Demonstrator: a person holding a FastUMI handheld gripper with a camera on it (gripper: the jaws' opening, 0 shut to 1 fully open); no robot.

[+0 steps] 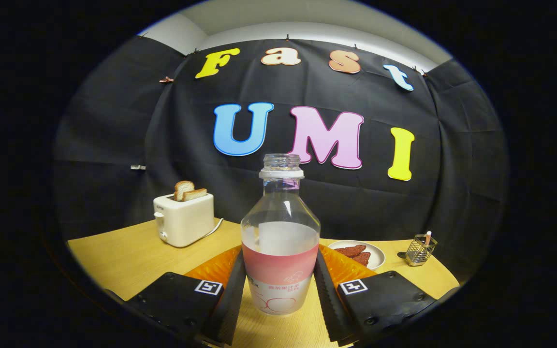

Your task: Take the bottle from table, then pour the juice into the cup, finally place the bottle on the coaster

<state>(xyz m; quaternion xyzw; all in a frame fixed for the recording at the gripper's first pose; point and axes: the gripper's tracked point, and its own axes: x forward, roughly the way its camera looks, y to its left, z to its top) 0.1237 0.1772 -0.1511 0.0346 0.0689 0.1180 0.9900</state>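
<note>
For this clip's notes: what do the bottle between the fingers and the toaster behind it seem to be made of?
Bottle: clear, glossy plastic by the look, see-through above a pink printed label, cap off; the gripper is shut on it. Toaster: smooth cream casing, probably plastic or painted metal; its soft sheen leaves that open.

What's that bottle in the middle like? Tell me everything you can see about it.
The bottle is clear plastic, rounded at the shoulders, with a short threaded neck and no cap on. It stands upright over the wooden table, holding pale cloudy liquid up to about its shoulder. A pink-and-white label wraps its lower body. The gripper has one finger against each side of the labelled part, so it looks clamped. An orange ridged thing lies just behind it.
</note>
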